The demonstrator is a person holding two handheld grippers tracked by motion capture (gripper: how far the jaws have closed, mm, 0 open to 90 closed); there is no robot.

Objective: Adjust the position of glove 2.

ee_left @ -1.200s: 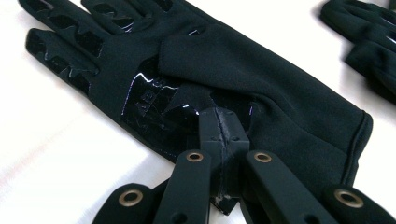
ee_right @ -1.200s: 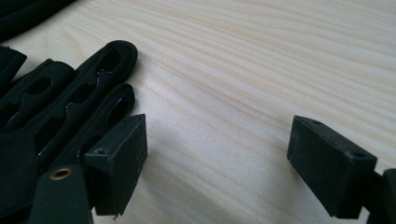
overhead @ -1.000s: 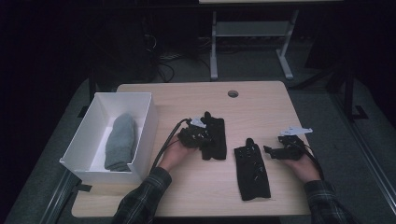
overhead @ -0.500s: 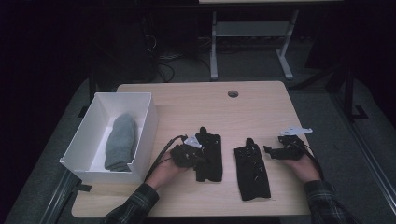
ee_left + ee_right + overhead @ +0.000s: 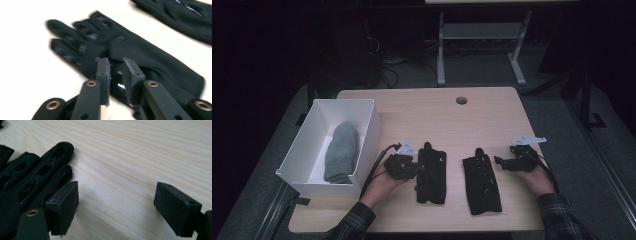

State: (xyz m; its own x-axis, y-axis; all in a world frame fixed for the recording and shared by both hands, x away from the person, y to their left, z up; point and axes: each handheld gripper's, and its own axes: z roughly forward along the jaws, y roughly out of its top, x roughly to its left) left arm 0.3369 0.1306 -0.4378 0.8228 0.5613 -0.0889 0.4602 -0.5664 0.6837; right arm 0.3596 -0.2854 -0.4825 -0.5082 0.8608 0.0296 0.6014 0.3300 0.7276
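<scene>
Left glove [image 5: 140, 57]: soft, light, limp knit; best pinched at the cuff. Left gripper [image 5: 115, 72] jaws just opening, slightly apart over it; right gripper [image 5: 115, 207] jaws wide apart.

I see two black gloves lying flat on the table, well right of the white box [image 5: 362, 145]. The left glove [image 5: 432, 172] and the right glove [image 5: 482, 182] lie side by side, apart, fingers pointing away from me.
</scene>
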